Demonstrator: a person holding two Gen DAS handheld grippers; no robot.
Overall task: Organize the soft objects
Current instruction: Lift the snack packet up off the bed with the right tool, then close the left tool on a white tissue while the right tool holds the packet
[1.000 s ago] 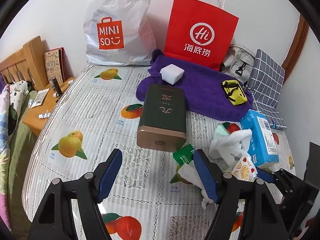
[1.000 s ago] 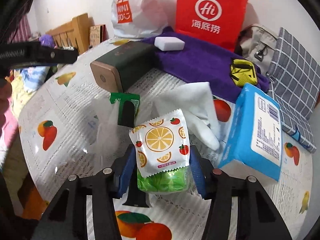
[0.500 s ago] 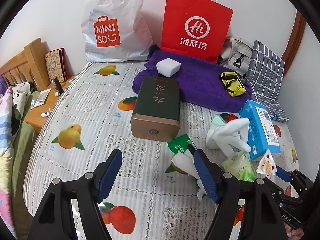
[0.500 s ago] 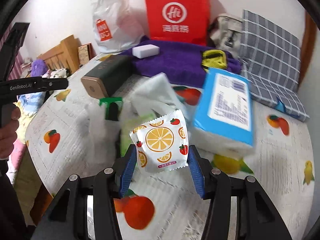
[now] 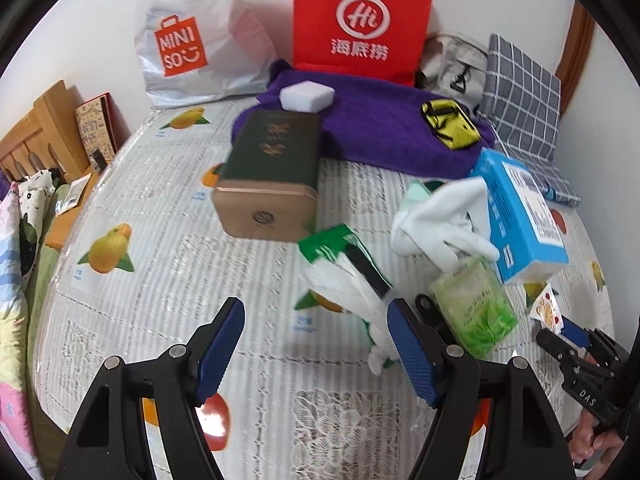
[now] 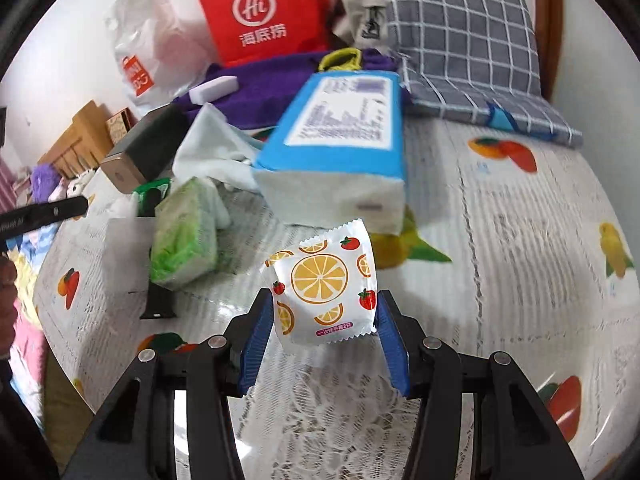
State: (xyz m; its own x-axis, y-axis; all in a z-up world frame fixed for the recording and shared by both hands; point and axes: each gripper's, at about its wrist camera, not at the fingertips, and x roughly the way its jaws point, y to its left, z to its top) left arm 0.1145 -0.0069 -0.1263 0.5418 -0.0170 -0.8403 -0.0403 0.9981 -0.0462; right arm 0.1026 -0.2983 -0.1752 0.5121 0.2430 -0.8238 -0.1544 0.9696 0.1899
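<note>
My right gripper (image 6: pixel 325 312) is shut on a white orange-print packet (image 6: pixel 325 285) and holds it above the tablecloth, in front of the blue tissue pack (image 6: pixel 340 136). In the left wrist view the same gripper (image 5: pixel 560 326) shows at the right edge with the packet (image 5: pixel 543 309). My left gripper (image 5: pixel 316 342) is open and empty over the cloth, its right finger by a white plastic bag (image 5: pixel 352 296) with a green header. A green tissue pack (image 5: pixel 474 306), white cloth (image 5: pixel 440 220) and blue tissue pack (image 5: pixel 520 216) lie to the right.
A dark green tin (image 5: pixel 272 176) lies ahead. Behind it a purple towel (image 5: pixel 380 124) carries a white sponge (image 5: pixel 307 98) and yellow pouch (image 5: pixel 450 123). White Miniso bag (image 5: pixel 188 40), red paper bag (image 5: pixel 360 20), grey bag (image 5: pixel 456 60) and checked cushion (image 5: pixel 524 108) line the wall.
My right gripper has carried the orange-print packet back and right, away from the green tissue pack it lay on. My left gripper has shifted slightly, still open.
</note>
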